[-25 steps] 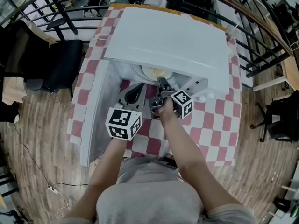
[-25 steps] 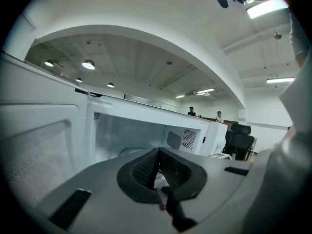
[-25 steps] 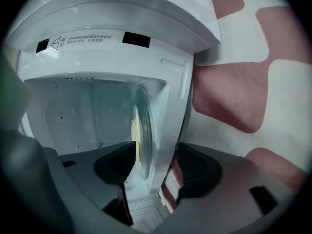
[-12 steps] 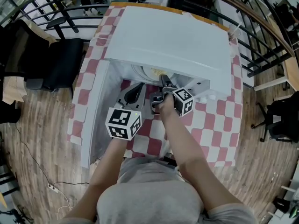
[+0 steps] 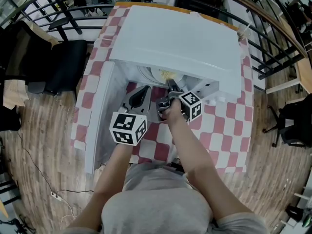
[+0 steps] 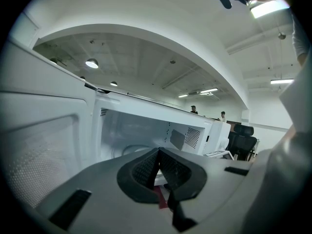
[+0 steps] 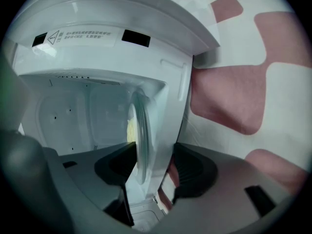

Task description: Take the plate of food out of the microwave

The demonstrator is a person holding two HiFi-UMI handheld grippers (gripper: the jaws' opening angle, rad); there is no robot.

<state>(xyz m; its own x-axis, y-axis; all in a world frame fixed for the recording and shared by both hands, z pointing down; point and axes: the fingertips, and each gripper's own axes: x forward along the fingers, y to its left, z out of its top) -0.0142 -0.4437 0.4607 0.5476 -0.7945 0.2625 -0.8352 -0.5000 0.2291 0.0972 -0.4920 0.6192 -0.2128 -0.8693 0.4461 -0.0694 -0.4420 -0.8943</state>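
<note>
Plate (image 5: 157, 74): in the microwave (image 5: 175, 38), near its open front, yellow food (image 5: 167, 75) on it
Right gripper (image 5: 171, 88): at the opening, fingers spread, one on each side of the plate's near rim, and we see no squeeze
Left gripper (image 5: 140, 96): just to its left, fingers pressed together, empty
Just changed: the right fingers have closed in a little round the rim
What it means: we think a grab is close; the plate is not out

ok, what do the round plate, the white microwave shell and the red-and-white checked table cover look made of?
Round plate: likely glass, glossy; its rim looks translucent with bright highlights. White microwave shell: painted metal or plastic, smooth satin sheen. Red-and-white checked table cover: cloth or vinyl, matte; can't tell which.
</note>
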